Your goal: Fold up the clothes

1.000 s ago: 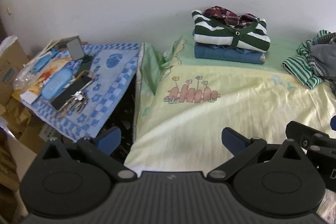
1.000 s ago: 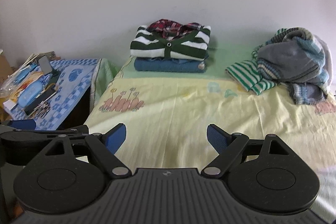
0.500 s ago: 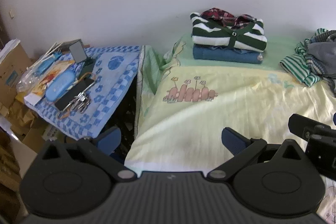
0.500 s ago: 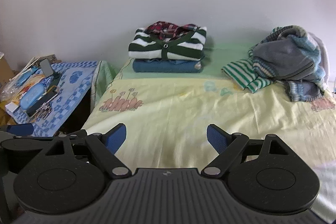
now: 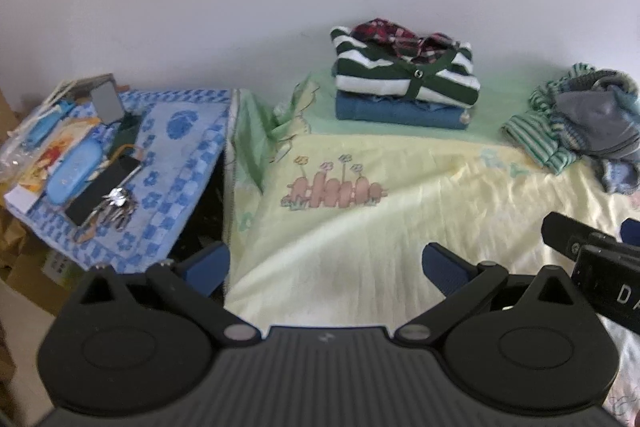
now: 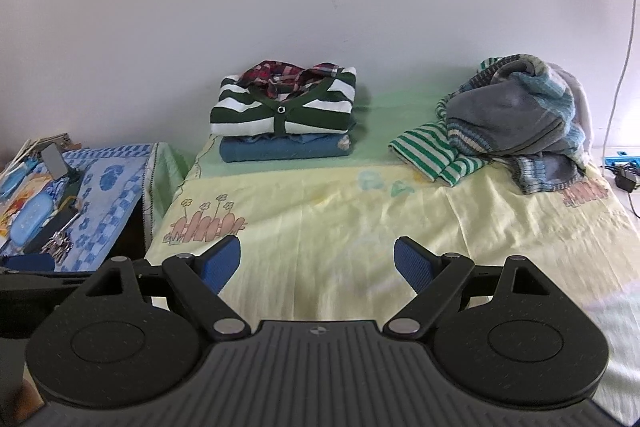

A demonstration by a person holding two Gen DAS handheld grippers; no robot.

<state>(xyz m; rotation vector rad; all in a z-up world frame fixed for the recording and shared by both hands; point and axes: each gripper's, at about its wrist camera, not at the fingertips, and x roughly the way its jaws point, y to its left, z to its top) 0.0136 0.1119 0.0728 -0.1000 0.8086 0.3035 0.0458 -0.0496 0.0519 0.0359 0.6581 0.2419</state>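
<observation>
The bed sheet [image 6: 360,227] spreads out ahead of both grippers and under their fingers. Far ahead of the right gripper [image 6: 317,259], to the right of its jaws, lies the heap of unfolded clothes [image 6: 516,123]; straight ahead, slightly left, sits the folded stack [image 6: 284,115]. The left gripper [image 5: 326,267] and the right both have jaws wide apart, holding nothing. Left of the left jaws, keys [image 5: 116,207] lie on a blue cloth [image 5: 180,147].
</observation>
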